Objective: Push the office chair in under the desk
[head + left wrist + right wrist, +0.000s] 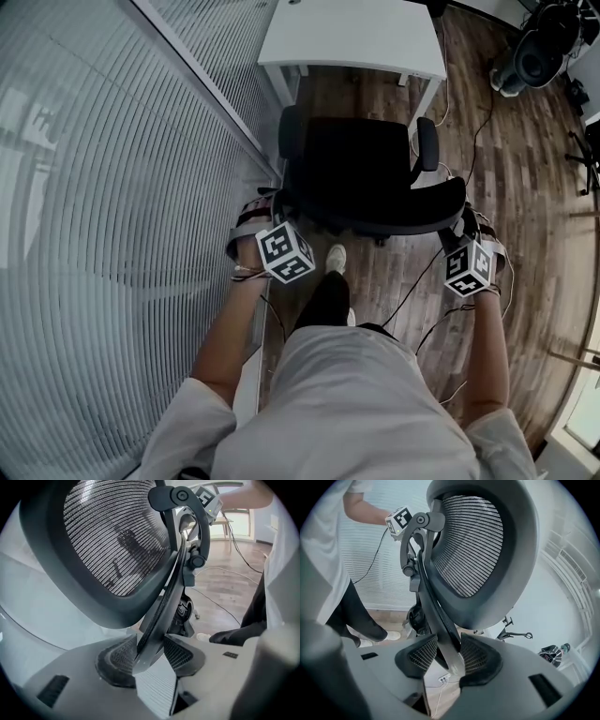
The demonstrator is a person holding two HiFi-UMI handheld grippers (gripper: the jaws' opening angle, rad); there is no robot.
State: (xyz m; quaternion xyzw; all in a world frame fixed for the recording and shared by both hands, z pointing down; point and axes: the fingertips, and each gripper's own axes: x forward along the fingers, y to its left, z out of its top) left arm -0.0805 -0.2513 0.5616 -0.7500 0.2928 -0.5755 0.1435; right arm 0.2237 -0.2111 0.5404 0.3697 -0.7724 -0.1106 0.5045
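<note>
Nearest the person, the left tool (149,657) and the right tool (443,657) are each clamped on an outer edge of the backrest (403,211) of the office chair (361,159). In both, the frame's rim stands between the ribbed pads. The chair stands on the wooden floor (525,187) just short of the white tabletop (356,37), facing it. Only the front of the seat has reached the near edge, so the push looks barely begun.

To do it well, I would drive both tools forward together and evenly, so the chair rolls straight and does not swivel. The grip is high on the backrest, so I would keep the push level, or the back may simply recline. The armrests (427,142) look like the tight point. They must pass between the desk legs and under the top, and the left one runs close to the blind-covered glass wall (112,234). Cables (412,291) trail on the floor near the right side and could snag a castor.

Only the head view shows the tabletop, the gap to be closed and how the chair lines up with it. Only the gripper views show the pads on the rim, the mesh of the backrest and its rear support arm. The left one also catches the person's shoe (204,638) near the chair's base.
</note>
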